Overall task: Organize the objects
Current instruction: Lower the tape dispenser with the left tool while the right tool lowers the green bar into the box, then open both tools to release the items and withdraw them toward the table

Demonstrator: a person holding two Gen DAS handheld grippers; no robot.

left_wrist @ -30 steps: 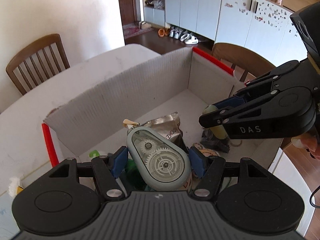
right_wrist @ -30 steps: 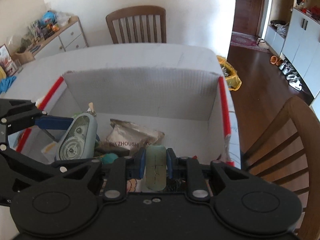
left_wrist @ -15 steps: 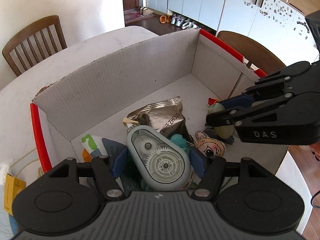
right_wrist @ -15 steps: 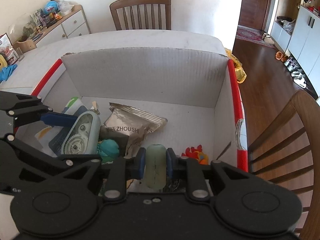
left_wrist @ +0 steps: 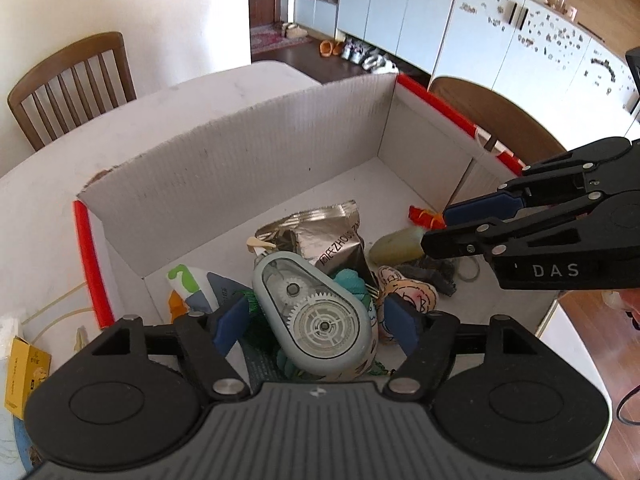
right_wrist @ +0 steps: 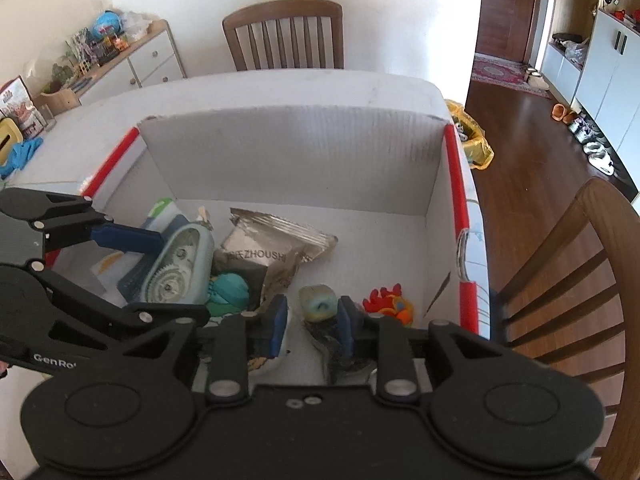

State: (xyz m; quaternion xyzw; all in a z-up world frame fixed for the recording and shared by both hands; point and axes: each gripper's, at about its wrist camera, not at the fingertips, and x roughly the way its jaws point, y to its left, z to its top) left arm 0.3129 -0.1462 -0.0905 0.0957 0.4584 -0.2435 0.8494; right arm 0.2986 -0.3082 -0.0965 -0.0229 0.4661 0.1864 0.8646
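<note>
A grey-blue tape dispenser [left_wrist: 316, 312] with clear gears lies on the pile in the cardboard box [left_wrist: 240, 184]. My left gripper [left_wrist: 316, 326] straddles it. Its jaws are opening and both blue pads stand clear of the dispenser's sides. My right gripper [right_wrist: 312, 322] is also opening around a pale green oblong piece [right_wrist: 318, 304], which rests on the box floor with a gap at each pad. In the left wrist view the right gripper [left_wrist: 434, 230] hovers just over that green piece [left_wrist: 394, 246]. The right wrist view shows the left gripper [right_wrist: 184, 276] at the dispenser [right_wrist: 176, 264].
The box [right_wrist: 296, 160] has red-taped edges and holds a silver snack packet [left_wrist: 324, 236], a teal lump [right_wrist: 228, 288], a red-orange toy [right_wrist: 390, 304], a cartoon figure [left_wrist: 408, 292] and a white tube [left_wrist: 184, 284]. Wooden chairs [right_wrist: 284, 36] ring the white table. A yellow carton [left_wrist: 24, 372] lies outside the box.
Both pairs of jaws have widened. The dispenser and the green piece, pinched before, are let go. The green piece has dropped and tipped end-on to the right wrist camera.
</note>
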